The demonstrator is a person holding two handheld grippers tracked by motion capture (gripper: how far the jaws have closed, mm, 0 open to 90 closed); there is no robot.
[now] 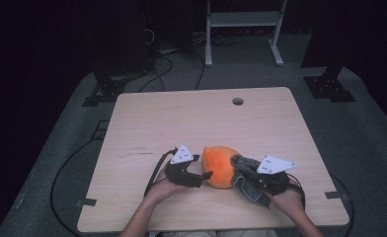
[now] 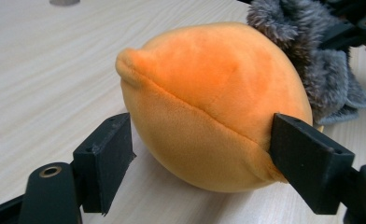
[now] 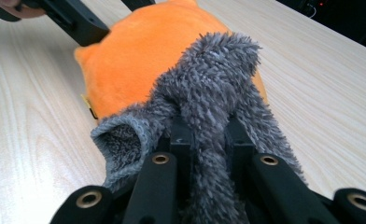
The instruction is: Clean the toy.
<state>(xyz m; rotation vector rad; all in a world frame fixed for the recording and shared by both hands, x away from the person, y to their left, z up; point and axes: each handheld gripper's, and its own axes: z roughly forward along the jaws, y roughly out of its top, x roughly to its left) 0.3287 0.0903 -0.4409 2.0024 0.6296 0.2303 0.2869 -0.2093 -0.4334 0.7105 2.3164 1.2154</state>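
**A:** Quick rundown, big stuff first. The wooden table (image 1: 147,123) has an orange plush (image 1: 220,165) sitting near the front edge, roughly 6 o'clock from the cable hole (image 1: 238,101). Looks like the job is pulling the fuzzy grey cover (image 1: 248,180) over it. The cover is bunched against the plush's 3 o'clock side.

**B:** And the grippers?

**A:** The right gripper (image 3: 204,135) is clamped on a fold of the grey cover, jaws pinched tight. The left gripper (image 2: 200,154) has its jaws apart, straddling the plush at its 9 o'clock end; one pad touches the fabric, the other stands clear.

**B:** Tips?

**A:** I'd say close the left on the plush first so it can't slide, then have the right stretch the cover's open mouth over the top instead of dragging a bunched fold.
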